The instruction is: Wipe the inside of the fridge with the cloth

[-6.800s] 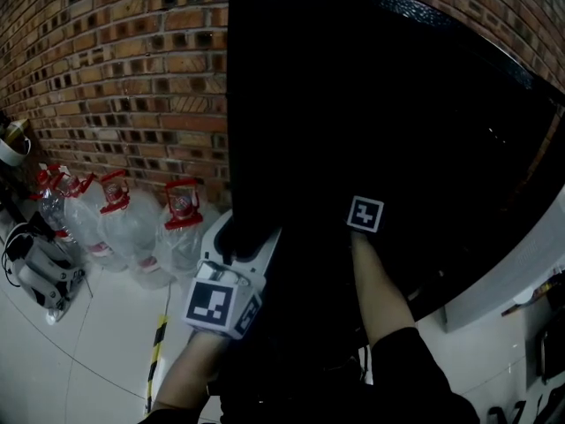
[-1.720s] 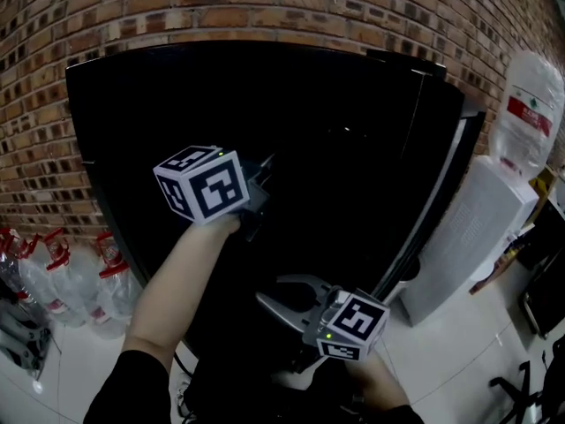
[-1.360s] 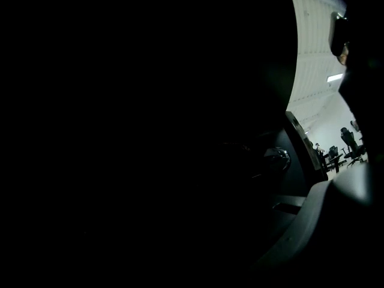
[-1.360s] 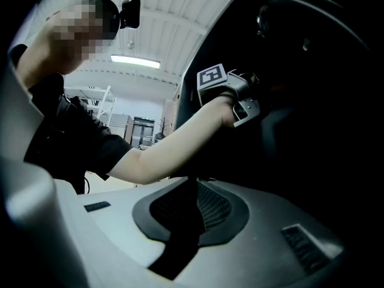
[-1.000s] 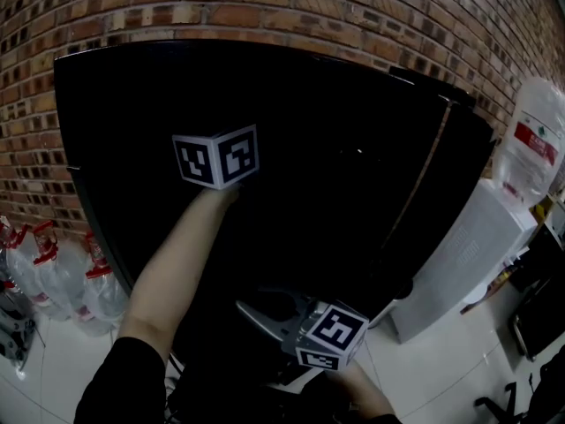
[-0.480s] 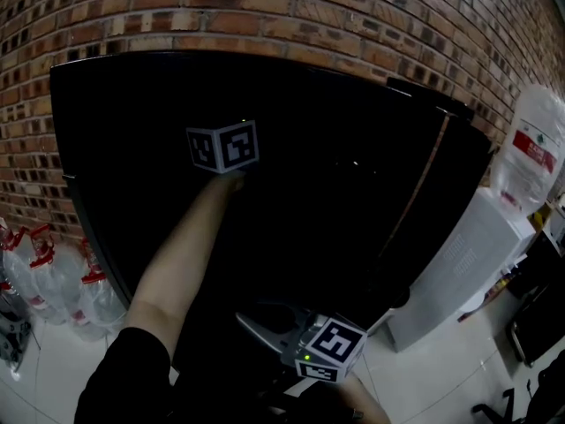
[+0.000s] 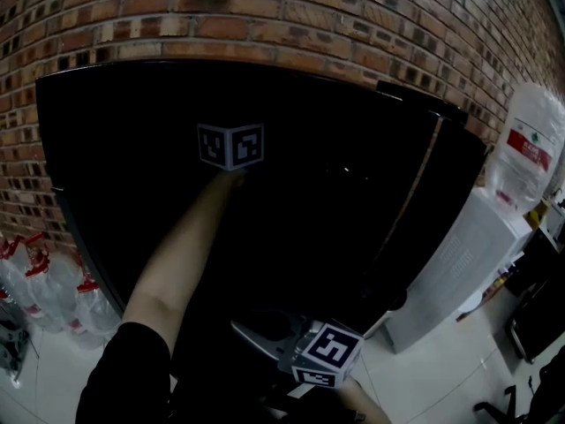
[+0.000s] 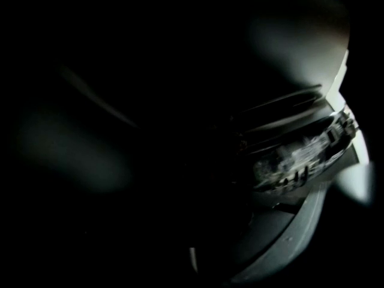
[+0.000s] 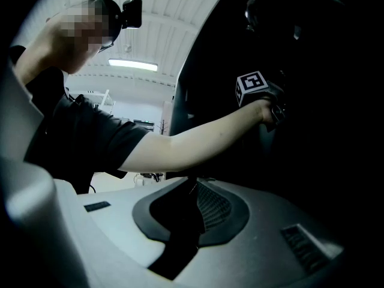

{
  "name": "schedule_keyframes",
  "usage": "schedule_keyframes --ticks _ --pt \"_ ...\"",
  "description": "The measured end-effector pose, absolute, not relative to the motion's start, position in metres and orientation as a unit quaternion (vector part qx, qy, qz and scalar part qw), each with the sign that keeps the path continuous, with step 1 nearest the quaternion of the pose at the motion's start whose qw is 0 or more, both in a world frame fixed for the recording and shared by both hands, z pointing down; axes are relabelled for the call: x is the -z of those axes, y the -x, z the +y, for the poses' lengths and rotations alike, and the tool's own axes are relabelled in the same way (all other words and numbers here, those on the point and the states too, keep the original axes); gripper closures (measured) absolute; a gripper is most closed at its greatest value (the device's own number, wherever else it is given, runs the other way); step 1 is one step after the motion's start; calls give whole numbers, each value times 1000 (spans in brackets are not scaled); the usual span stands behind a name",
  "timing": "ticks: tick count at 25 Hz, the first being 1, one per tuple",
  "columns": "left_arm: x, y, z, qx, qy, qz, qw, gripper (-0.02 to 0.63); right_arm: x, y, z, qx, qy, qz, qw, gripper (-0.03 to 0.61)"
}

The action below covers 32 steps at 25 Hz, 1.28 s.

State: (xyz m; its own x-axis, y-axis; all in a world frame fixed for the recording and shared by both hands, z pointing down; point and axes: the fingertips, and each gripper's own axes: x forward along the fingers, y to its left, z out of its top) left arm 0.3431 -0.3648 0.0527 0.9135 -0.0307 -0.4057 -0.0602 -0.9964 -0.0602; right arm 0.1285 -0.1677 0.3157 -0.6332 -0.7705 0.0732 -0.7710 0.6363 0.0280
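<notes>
The black fridge (image 7: 115, 148) stands against the brick wall, and its inside is too dark to read. My left arm reaches into it. Only the left gripper's marker cube (image 7: 231, 146) shows, also seen from the side (image 9: 252, 86); the jaws beyond it are lost in the dark. The left gripper view is nearly black, with a blurred pale ridged part (image 8: 300, 158) at its right. I cannot make out the cloth in any view. My right gripper (image 7: 254, 329) hangs low in front of the fridge, its black pads together (image 9: 193, 185) with nothing between them.
A white water dispenser (image 7: 450, 272) with a big bottle (image 7: 525, 144) on top stands right of the fridge. Several large water bottles (image 7: 35, 276) sit on the floor at the left. The brick wall (image 7: 265, 11) runs behind. A dark chair (image 7: 538, 325) is at the far right.
The left gripper's cube has shifted a little to the right and deeper into the fridge. The right gripper has stayed low in the same place.
</notes>
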Motion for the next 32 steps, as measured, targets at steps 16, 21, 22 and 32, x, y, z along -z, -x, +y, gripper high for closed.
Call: schedule_keyframes --ticks 16,21,22,32 --pt "-91 -284 -378 -183 958 215 54 557 -320 -143 -195 3 -522 -851 56 532" --pt "-124 -254 -334 -203 962 178 31 557 -326 -149 -192 -9 -529 -847 46 532" --pt "-131 -252 -322 -202 965 163 31 557 -327 -149 -190 -11 -529 -847 45 532" --pt "-164 -235 -219 -199 966 -107 -122 557 -339 -139 -173 -23 -519 -854 40 532"
